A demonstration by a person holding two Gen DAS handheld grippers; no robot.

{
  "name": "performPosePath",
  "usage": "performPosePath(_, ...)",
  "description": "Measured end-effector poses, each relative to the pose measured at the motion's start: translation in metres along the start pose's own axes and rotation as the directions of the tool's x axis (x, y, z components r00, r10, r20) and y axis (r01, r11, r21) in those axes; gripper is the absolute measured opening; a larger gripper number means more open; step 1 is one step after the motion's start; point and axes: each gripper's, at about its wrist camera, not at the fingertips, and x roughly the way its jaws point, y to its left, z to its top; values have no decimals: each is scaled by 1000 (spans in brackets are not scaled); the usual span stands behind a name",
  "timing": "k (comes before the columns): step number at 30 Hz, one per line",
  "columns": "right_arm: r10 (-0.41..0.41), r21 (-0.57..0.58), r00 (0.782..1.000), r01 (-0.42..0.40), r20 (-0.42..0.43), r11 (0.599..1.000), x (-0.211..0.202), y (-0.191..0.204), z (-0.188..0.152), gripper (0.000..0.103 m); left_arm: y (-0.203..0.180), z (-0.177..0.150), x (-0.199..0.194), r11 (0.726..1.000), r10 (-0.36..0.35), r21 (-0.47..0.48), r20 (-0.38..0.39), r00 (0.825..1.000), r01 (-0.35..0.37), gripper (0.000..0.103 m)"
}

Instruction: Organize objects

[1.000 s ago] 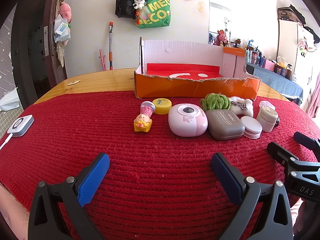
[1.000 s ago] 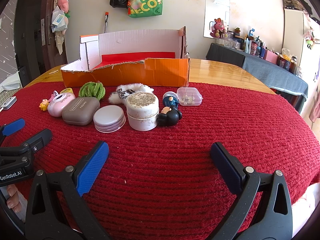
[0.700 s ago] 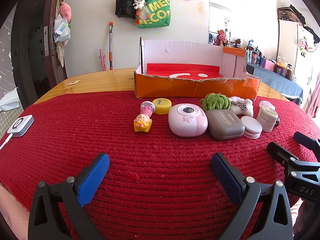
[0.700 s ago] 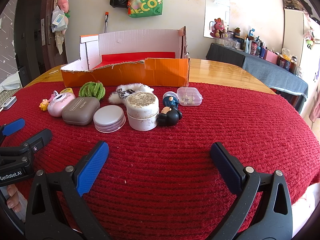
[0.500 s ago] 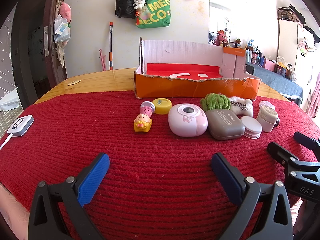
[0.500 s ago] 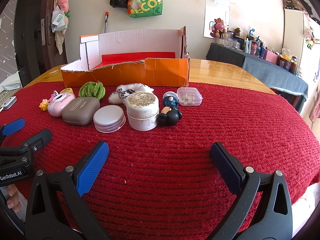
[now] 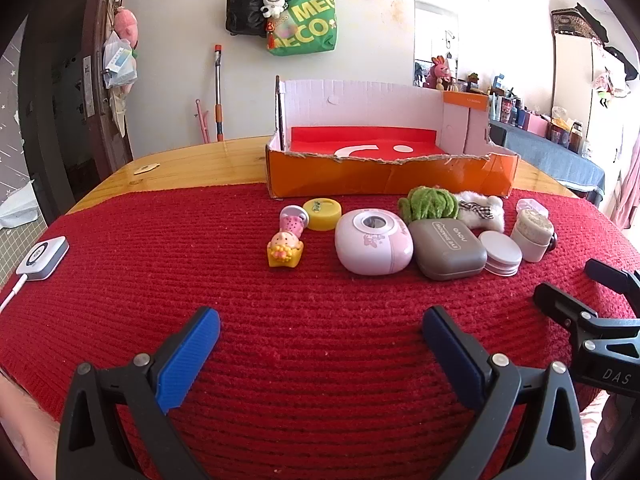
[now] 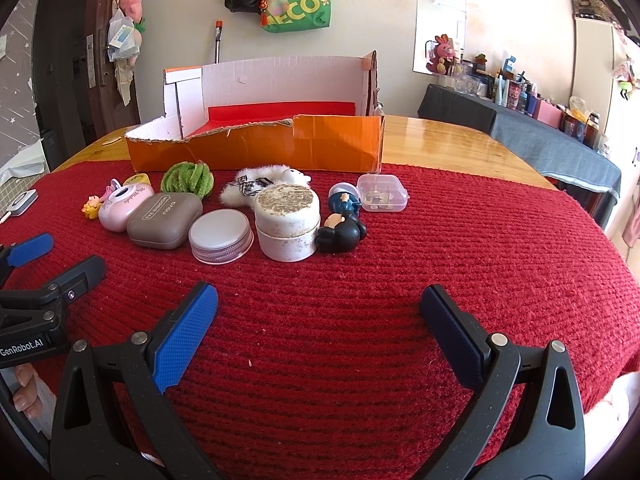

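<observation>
Here we find the black figurine (image 8: 340, 232) mostly hidden behind the round white jar (image 7: 532, 232) in our left view. Both our left gripper (image 7: 320, 328) and right gripper (image 8: 319, 304) hang released above the ribbed red knit cloth (image 8: 480, 240).

An open orange cardboard box (image 7: 390, 178) with a red floor and white inner walls stands on the table behind a row of small items. From left: a yellow-and-pink doll figure (image 7: 285, 246) lying down, a yellow round tin (image 7: 322, 213), a pink oval case (image 7: 374, 246), a grey-brown case (image 7: 450, 249), a flat white lidded jar (image 8: 221, 235), a taller white jar (image 8: 287, 221), a black figurine (image 8: 341, 230), possibly tipped over, and a clear plastic box (image 8: 382, 193). A green fuzzy ball (image 8: 187, 180) and a white plush (image 8: 260, 184) lie just before the box.
</observation>
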Motion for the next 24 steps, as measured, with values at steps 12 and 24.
performPosePath(12,18,22,1000,-19,25,1000,-11,-23,35,103,24,39,-10,996,-88,-19,-14,996,88,103)
performPosePath(24,7,97,995,3,-101,995,20,-60,50,103,61,70,27,993,-112,-61,-135,985,105,103)
